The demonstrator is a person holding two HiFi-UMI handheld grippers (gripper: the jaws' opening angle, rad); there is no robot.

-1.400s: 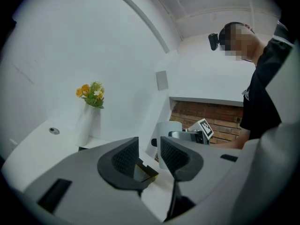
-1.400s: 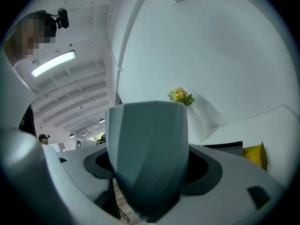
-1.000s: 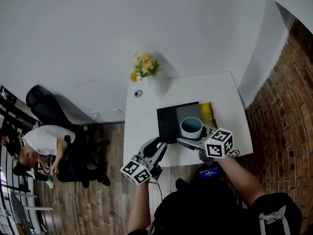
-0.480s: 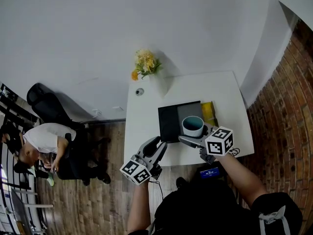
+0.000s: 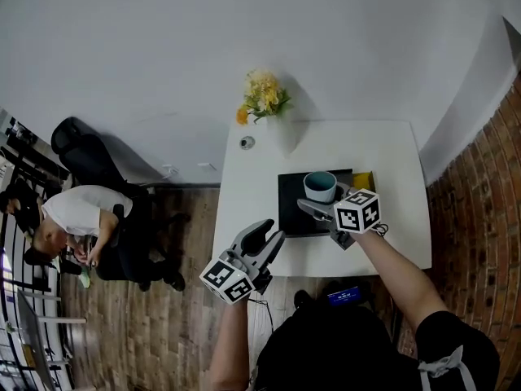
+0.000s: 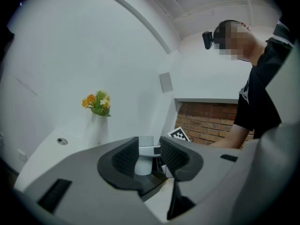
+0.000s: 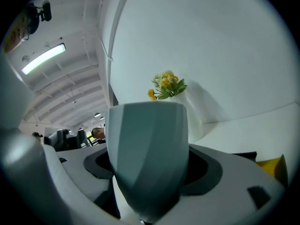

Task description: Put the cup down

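Note:
A teal cup (image 5: 320,186) stands upright between the jaws of my right gripper (image 5: 322,196), which is shut on its sides. It is over the far edge of a dark mat (image 5: 291,214) on the white table (image 5: 391,149); whether its base touches I cannot tell. In the right gripper view the cup (image 7: 147,158) fills the space between the pads of the right gripper (image 7: 150,175). My left gripper (image 5: 266,236) hangs off the table's near left corner, open and holding nothing. In the left gripper view the cup (image 6: 142,162) shows far off through the left gripper (image 6: 149,148).
A white vase of yellow and orange flowers (image 5: 264,98) stands at the table's back left, with a small round fitting (image 5: 247,142) beside it. A yellow thing (image 5: 364,180) lies right of the mat. A person (image 5: 77,218) sits near an office chair (image 5: 81,155) at left. Brick wall at right.
My right gripper has carried the cup away from me, from the mat's near right part to its far edge. The left gripper has hardly moved.

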